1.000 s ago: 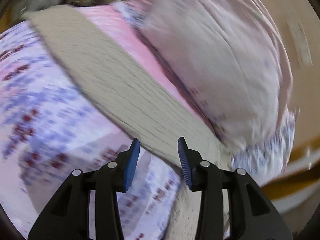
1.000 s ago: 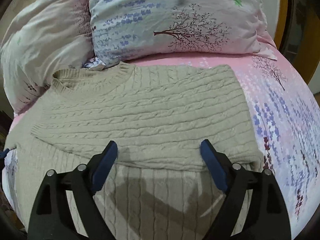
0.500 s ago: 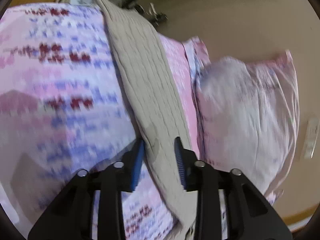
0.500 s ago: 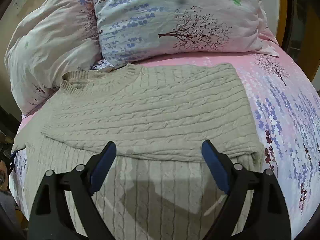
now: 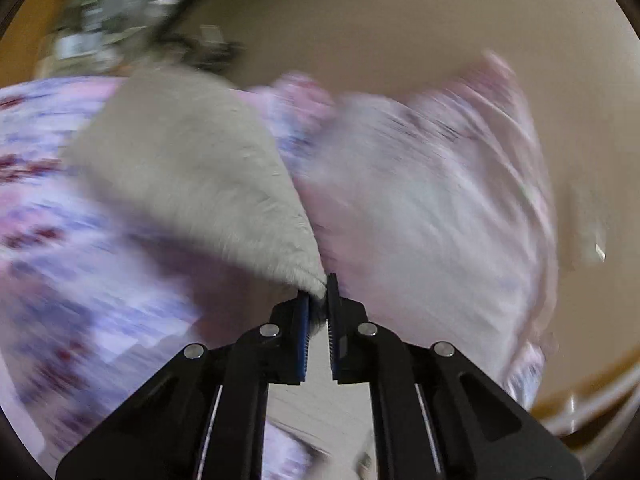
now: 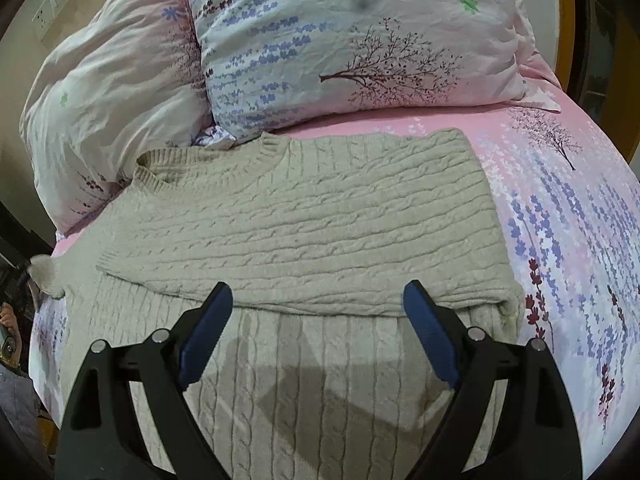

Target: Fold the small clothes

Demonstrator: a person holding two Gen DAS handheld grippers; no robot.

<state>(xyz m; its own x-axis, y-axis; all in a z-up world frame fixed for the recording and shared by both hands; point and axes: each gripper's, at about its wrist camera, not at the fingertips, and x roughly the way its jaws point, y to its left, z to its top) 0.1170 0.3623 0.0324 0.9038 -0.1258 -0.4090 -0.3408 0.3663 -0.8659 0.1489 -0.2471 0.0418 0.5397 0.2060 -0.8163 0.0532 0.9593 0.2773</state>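
**Clerk:** Bed [image 6: 568, 184], pink floral sheet; two pillows [image 6: 352, 40] at the far end against the wall. Item one: sweater [image 6: 304, 216], beige cable knit, spread across the bed, one sleeve already folded over the body, neckline far left.

**Checker:** Condition and handling?

**Clerk:** Soft, thick, limp, probably light; likely to sag and stretch where you lift it, though the knit should not slip. Take it at an edge or cuff, pinching through both layers, not mid-panel.

**Checker:** Your left hand-held gripper [image 5: 318, 312]?

**Clerk:** Pinched nearly closed on a tip of the sweater's left sleeve [image 5: 208, 184], which rises from the sheet toward its pads. View blurred; the same raised tip shows at the far left edge of the right view.

**Checker:** Your right hand-held gripper [image 6: 316, 336]?

**Clerk:** Spread wide, holding nothing, hovering over the near part of the sweater, just short of the folded sleeve's edge.

**Checker:** Next entry?

**Clerk:** Probably you carry the left sleeve across the body.
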